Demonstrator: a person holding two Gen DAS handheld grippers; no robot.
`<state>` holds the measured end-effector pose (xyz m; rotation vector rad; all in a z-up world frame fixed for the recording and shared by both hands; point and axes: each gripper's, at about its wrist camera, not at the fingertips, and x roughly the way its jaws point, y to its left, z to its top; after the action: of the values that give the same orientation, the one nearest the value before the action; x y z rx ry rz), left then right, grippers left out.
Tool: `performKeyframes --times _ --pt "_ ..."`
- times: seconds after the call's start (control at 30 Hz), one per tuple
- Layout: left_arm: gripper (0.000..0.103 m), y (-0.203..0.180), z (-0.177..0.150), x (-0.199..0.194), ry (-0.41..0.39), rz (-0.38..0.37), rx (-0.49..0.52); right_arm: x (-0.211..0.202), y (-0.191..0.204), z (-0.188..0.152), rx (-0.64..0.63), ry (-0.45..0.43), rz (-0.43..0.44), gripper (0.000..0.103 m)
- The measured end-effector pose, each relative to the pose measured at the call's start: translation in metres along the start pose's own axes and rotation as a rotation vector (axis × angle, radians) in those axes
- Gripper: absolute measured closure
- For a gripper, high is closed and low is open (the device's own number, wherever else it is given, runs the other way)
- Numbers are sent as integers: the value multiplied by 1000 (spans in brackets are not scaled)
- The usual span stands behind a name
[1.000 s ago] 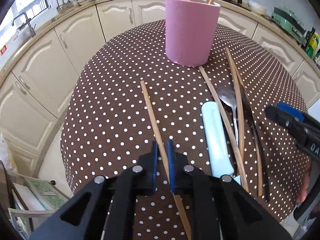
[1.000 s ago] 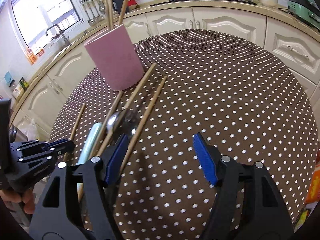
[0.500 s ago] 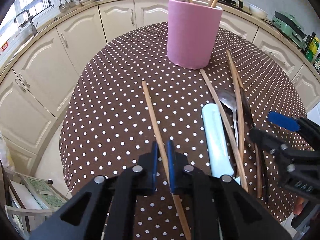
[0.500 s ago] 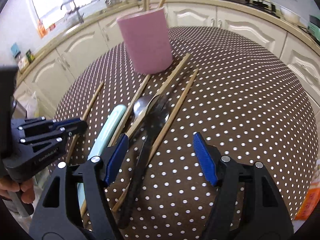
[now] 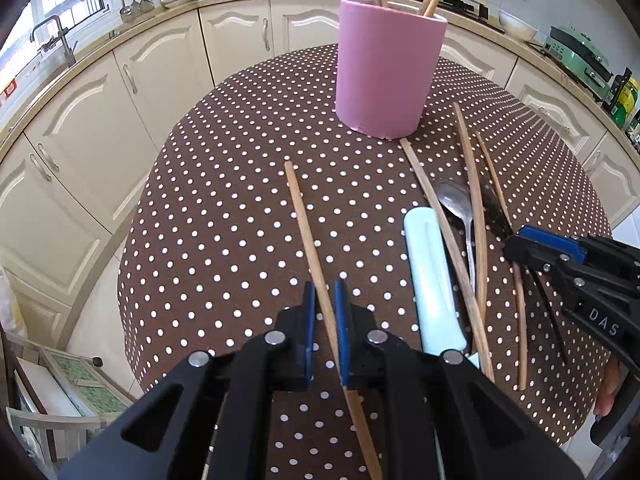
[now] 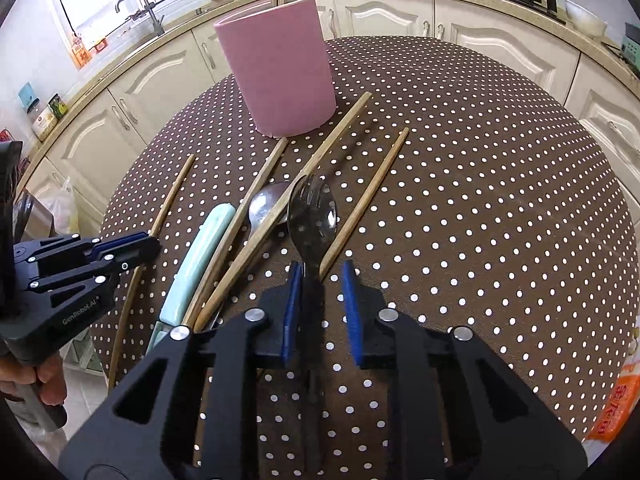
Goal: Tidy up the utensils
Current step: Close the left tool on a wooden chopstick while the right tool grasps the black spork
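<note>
A pink holder (image 5: 389, 68) (image 6: 278, 68) with chopsticks in it stands at the far side of the dotted table. My left gripper (image 5: 323, 294) is shut on a single wooden chopstick (image 5: 304, 224) that lies on the cloth. My right gripper (image 6: 320, 276) is partly closed around the handle of a black spork (image 6: 312, 216); a gap shows at its right pad. Beside it lie a steel spoon (image 6: 266, 204) (image 5: 454, 200), a pale green handle (image 6: 200, 256) (image 5: 430, 276) and loose chopsticks (image 6: 364, 196) (image 5: 472, 208).
The brown dotted tablecloth (image 6: 480, 184) covers a round table with cream kitchen cabinets (image 5: 100, 120) behind it. An orange packet (image 6: 616, 404) lies off the table's right edge. The left gripper shows in the right wrist view (image 6: 132, 248).
My right gripper has moved left over the black spork and narrowed around its handle. The left gripper stays shut on the chopstick and has moved slightly closer to the holder.
</note>
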<state>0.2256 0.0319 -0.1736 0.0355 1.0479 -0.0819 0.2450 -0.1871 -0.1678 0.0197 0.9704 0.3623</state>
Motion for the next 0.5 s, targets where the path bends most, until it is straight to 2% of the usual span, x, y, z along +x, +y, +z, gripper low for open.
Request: performKeyframes --times 0.17,0.5 --pt "93 0 0 0 0 0 1 -5 0 -3 0 0 11 92" --pt "93 0 0 0 1 -4 -5 -20 -27 -11 52 -13 20 95"
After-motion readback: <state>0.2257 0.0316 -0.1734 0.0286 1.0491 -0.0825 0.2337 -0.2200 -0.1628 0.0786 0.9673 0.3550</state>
